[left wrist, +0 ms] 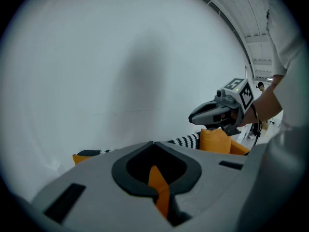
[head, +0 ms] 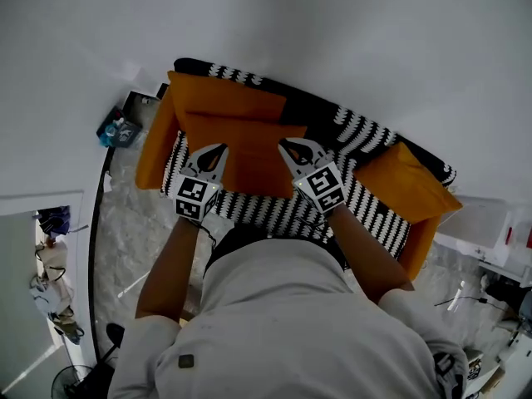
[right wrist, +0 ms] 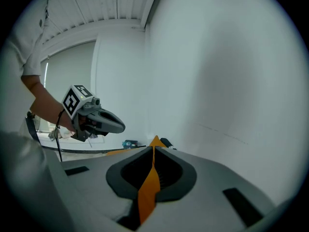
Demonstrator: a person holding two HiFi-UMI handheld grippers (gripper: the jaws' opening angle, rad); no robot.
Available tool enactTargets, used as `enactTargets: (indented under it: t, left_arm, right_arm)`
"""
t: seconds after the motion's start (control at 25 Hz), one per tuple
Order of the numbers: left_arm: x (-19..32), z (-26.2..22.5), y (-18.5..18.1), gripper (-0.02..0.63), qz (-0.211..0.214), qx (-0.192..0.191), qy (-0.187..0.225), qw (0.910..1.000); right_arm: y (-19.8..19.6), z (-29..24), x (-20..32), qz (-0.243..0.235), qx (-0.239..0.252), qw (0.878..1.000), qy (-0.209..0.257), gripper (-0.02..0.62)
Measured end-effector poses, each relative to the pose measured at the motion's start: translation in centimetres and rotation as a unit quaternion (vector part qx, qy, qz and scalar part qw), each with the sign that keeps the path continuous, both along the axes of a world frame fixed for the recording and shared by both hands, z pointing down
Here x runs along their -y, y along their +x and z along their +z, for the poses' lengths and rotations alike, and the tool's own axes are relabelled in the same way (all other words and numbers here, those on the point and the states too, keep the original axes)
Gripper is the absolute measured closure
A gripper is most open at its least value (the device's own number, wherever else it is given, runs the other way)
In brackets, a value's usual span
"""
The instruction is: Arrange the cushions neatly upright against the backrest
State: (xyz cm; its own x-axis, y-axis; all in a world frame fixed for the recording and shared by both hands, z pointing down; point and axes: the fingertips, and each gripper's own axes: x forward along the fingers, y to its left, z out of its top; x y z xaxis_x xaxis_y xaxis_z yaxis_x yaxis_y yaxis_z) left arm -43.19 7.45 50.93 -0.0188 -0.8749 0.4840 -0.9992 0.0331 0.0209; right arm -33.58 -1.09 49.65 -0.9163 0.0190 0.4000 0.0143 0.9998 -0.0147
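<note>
An orange cushion (head: 249, 152) hangs over the seat of the black-and-white striped sofa (head: 366, 131), held by its near edge. My left gripper (head: 218, 150) is shut on its left part and my right gripper (head: 287, 145) on its right part. Orange fabric (left wrist: 157, 182) shows pinched between the jaws of the left gripper (left wrist: 153, 143), and an orange fold (right wrist: 150, 178) sits in the right gripper (right wrist: 154, 148). A second orange cushion (head: 224, 98) leans on the backrest behind. Another orange cushion (head: 407, 181) lies at the sofa's right end.
The white wall (head: 332, 32) rises right behind the sofa. An orange armrest (head: 154, 144) bounds the seat's left side. A small dark stand with a blue object (head: 116, 130) is left of the sofa. White furniture (head: 482, 223) stands at the right.
</note>
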Motion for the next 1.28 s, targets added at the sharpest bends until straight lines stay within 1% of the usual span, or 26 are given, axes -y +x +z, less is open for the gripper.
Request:
enactTargets:
  t: [0.08,0.28,0.4,0.44,0.48,0.52,0.56,0.76,0.92,1.0,1.04,1.2,1.28]
  left_arm:
    - [0.8,1.2,-1.4,0.594,0.018,0.000,-0.015,0.9997]
    - [2.2,4.8,-4.8,0.594,0.064,0.011,-0.057,0.9963]
    - [3.1,7.2,-6.6,0.589,0.093,0.013,-0.082,0.9922]
    - [3.3,8.2,-7.1,0.575,0.102,0.012,-0.092,0.9905]
    - [3.5,9.1,-7.6,0.550,0.110,0.010,-0.101,0.9887]
    - [3.7,10.0,-8.2,0.535,0.118,0.008,-0.111,0.9868]
    - [3.8,11.0,-8.7,0.527,0.126,0.008,-0.120,0.9848]
    - [4.1,16.4,-11.4,0.467,0.163,0.023,-0.163,0.9728]
    - [4.5,20.1,-12.8,0.431,0.201,0.042,-0.199,0.9582]
    - [4.6,22.2,-13.2,0.409,0.220,0.047,-0.221,0.9491]
    - [4.6,23.1,-13.5,0.398,0.232,0.053,-0.232,0.9430]
    - [4.5,26.9,-14.3,0.370,0.286,0.079,-0.279,0.9134]
    - [4.7,28.7,-14.7,0.362,0.299,0.081,-0.295,0.9038]
  right_arm:
    - [-1.1,1.7,0.6,0.005,-0.016,1.000,-0.001,0.564]
    - [-4.0,4.5,1.8,0.010,-0.031,0.999,-0.005,0.563]
    - [-5.3,7.1,2.8,0.011,-0.067,0.998,-0.007,0.560]
    - [-5.7,7.9,3.1,0.010,-0.078,0.997,-0.006,0.551]
    - [-6.2,8.7,3.3,0.009,-0.089,0.996,-0.004,0.534]
    - [-6.7,9.7,3.6,0.007,-0.102,0.995,0.001,0.505]
    - [-7.0,10.8,3.7,0.004,-0.118,0.993,0.006,0.492]
    - [-8.4,16.8,4.4,-0.030,-0.195,0.980,0.025,0.422]
    - [-9.2,21.3,4.5,-0.067,-0.241,0.968,0.031,0.369]
    - [-9.3,23.5,4.5,-0.088,-0.267,0.959,0.030,0.352]
    - [-9.4,24.6,4.4,-0.099,-0.281,0.954,0.031,0.350]
    - [-9.5,29.0,4.3,-0.145,-0.334,0.931,0.033,0.325]
    - [-9.5,31.0,4.7,-0.157,-0.356,0.921,0.040,0.319]
